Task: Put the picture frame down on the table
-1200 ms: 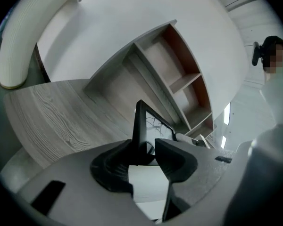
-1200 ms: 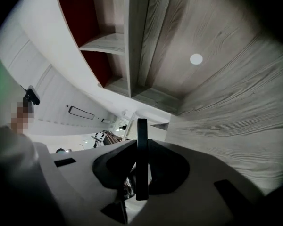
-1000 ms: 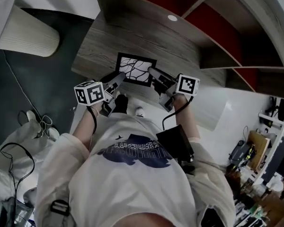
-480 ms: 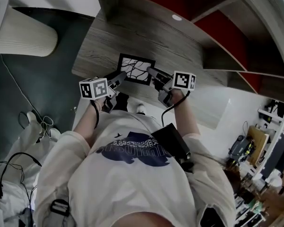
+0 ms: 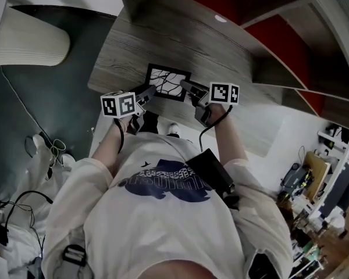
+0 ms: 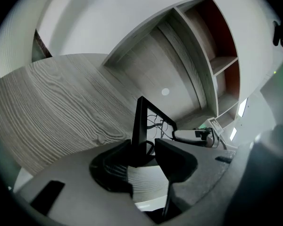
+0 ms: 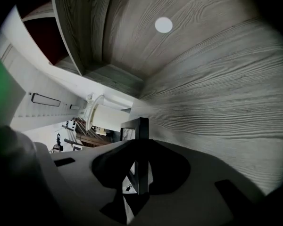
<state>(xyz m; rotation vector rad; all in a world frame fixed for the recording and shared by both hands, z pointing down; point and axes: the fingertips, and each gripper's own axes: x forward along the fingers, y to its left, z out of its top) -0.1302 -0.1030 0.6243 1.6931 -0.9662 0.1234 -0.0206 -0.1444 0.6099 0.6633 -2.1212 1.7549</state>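
We note the picture frame (image 5: 168,83) spanning both: left tongs (image 5: 149,92) clamp its left edge, right tongs (image 5: 186,88) its right edge.

I'm wearing a loose white T-shirt (image 5: 163,231) with a dark blue print (image 5: 163,183); black cables (image 5: 205,135) are trailing off my wrists.

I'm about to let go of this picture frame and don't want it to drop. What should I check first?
1. The picture frame is over the table: ok, though close to its near edge.
2. The left tool is closed on the frame's edge: ok.
3. The right tool has a firm grip: cannot tell; its jaws have just been opening, with the frame's edge between them.
4. The frame rests on the table: cannot tell.
5. The white disc lies clear of the frame: ok.
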